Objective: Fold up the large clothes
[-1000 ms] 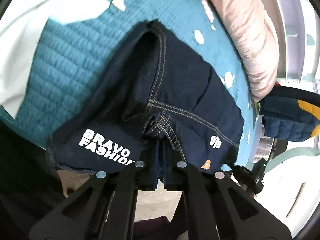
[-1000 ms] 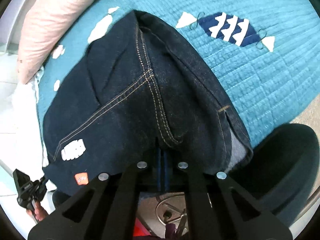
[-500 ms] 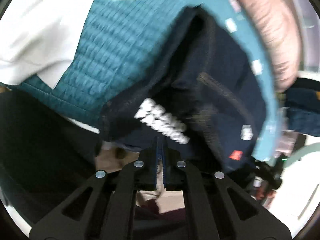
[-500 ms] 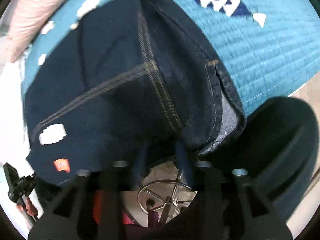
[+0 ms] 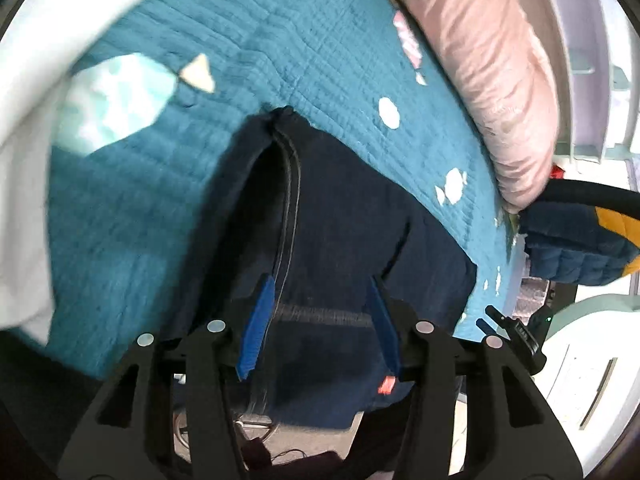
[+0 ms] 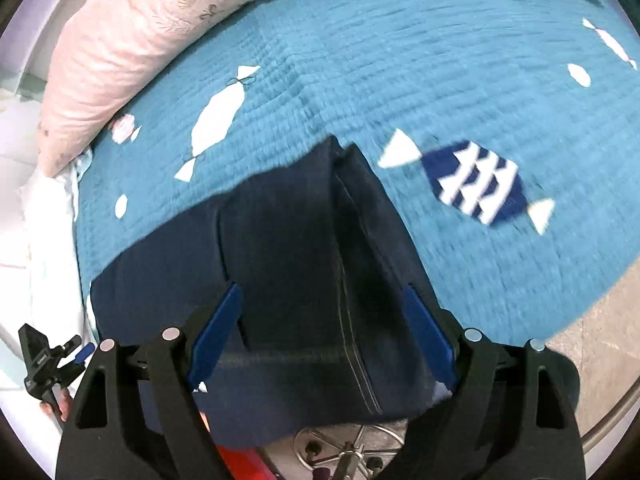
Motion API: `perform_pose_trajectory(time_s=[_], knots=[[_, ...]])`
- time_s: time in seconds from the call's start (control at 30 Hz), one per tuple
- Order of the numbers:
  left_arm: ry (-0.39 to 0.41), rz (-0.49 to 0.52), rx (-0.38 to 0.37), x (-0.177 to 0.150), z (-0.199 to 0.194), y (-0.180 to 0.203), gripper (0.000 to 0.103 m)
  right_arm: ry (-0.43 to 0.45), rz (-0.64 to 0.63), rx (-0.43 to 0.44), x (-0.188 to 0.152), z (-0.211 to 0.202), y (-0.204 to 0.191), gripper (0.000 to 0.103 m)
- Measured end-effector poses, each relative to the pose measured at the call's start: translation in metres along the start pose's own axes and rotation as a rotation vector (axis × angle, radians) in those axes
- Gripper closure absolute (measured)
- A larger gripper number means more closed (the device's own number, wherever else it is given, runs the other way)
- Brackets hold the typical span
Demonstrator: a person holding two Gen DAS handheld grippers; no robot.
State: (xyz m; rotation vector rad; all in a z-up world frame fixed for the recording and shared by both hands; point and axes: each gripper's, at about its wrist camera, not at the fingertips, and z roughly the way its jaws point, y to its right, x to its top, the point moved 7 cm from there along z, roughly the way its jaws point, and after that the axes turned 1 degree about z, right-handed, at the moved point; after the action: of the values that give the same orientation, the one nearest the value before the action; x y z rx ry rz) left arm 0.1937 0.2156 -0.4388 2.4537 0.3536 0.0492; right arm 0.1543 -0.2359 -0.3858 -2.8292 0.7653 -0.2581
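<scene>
Your left gripper (image 5: 320,320) and right gripper (image 6: 320,332) both hang spread, pinching nothing, just above the folded jeans (image 6: 288,260); these lie at the bed's near edge on the teal quilt (image 6: 400,60), seemingly released; beyond, a pink pillow (image 6: 120,40).

Folded jeans (image 5: 344,240) lie on the quilt (image 5: 168,200), pillow (image 5: 480,60) behind them.

No lettering could be read — the small red tag (image 5: 386,385) on the dark jeans (image 5: 344,240), beside the left hand-held gripper's (image 5: 320,324) right finger, was too blurred.
</scene>
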Motion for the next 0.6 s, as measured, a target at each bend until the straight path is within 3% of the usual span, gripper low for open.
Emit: perform_pose_trajectory(time_s=[0.2,0.23,0.27,0.3,0.33,0.37,0.43,0.47,0.6], knots=[[-0.065,-0.056,0.051,0.020,0.037,-0.004,0.050,-0.077,-0.003,0.012,0.022,0.041,-0.011,0.025],[-0.065,-0.074,0.055,0.020,0.039,-0.006,0.050,-0.089,-0.008,0.014,0.024,0.048,-0.013,0.031],[-0.055,-0.100,0.053,0.021,0.040,-0.007,0.050,-0.096,-0.006,0.005,0.023,0.053,-0.014,0.053],[-0.045,-0.110,0.051,0.023,0.041,-0.007,0.051,-0.111,-0.005,0.013,0.023,0.058,-0.017,0.064],[-0.032,-0.098,0.076,0.024,0.039,-0.007,0.068,-0.120,-0.007,0.006,0.022,0.060,-0.019,0.074],[-0.031,-0.054,0.120,0.023,0.038,-0.005,0.079,-0.112,-0.018,-0.015,0.021,0.060,-0.021,0.082],[-0.014,-0.011,0.139,0.023,0.033,0.002,0.087,-0.076,-0.060,-0.037,0.022,0.053,-0.029,0.086],[-0.002,0.005,0.126,0.025,0.029,0.006,0.102,-0.055,-0.075,-0.041,0.021,0.047,-0.033,0.087],[0.053,0.043,0.078,0.037,0.005,0.026,0.102,-0.014,-0.055,0.032,0.027,0.028,-0.037,0.089]])
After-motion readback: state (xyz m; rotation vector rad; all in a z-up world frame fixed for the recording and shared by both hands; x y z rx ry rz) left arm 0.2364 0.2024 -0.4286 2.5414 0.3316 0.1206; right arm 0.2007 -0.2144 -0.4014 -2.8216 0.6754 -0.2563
